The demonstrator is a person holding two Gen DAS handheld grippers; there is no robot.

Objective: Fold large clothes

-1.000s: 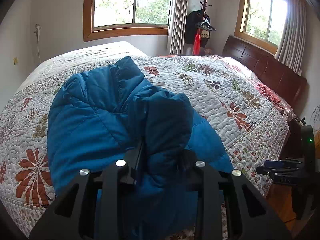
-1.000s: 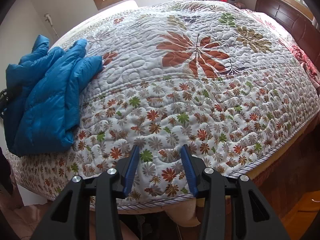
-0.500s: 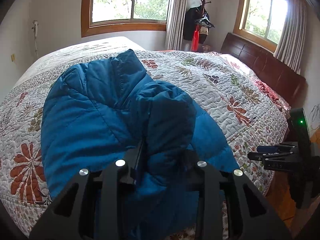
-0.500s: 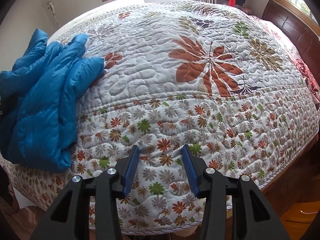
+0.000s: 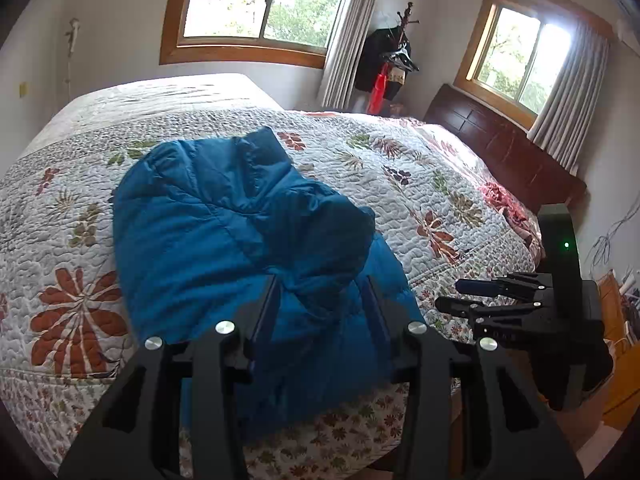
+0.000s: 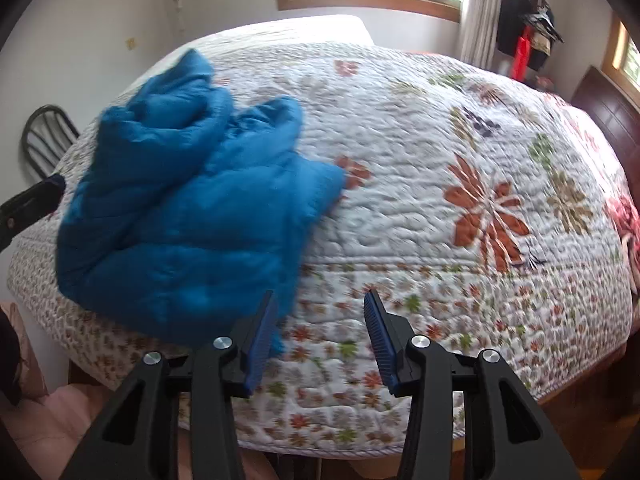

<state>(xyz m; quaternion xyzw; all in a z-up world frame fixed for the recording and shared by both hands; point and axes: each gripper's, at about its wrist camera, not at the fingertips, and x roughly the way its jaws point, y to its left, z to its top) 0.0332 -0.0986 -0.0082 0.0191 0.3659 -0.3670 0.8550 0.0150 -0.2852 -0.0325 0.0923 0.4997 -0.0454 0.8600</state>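
Note:
A blue puffy jacket (image 5: 208, 232) lies bunched on the floral quilt at the bed's near edge; it also shows in the right wrist view (image 6: 180, 216). My left gripper (image 5: 320, 300) is wide apart with a raised fold of the jacket bulging between its jaws; whether the pads press it cannot be told. My right gripper (image 6: 320, 320) is open and empty, just right of the jacket's near corner above the quilt's edge. It also shows at the right of the left wrist view (image 5: 472, 296).
The bed's floral quilt (image 6: 460, 152) stretches right and away. A dark wooden headboard (image 5: 500, 156) stands at the far right. A coat rack (image 5: 400, 60) stands by the window. A dark chair (image 6: 44, 140) is beyond the bed's left corner.
My right gripper swung left toward the jacket, which now sits close to its left finger. My left gripper drew back a little with the fold still between its jaws.

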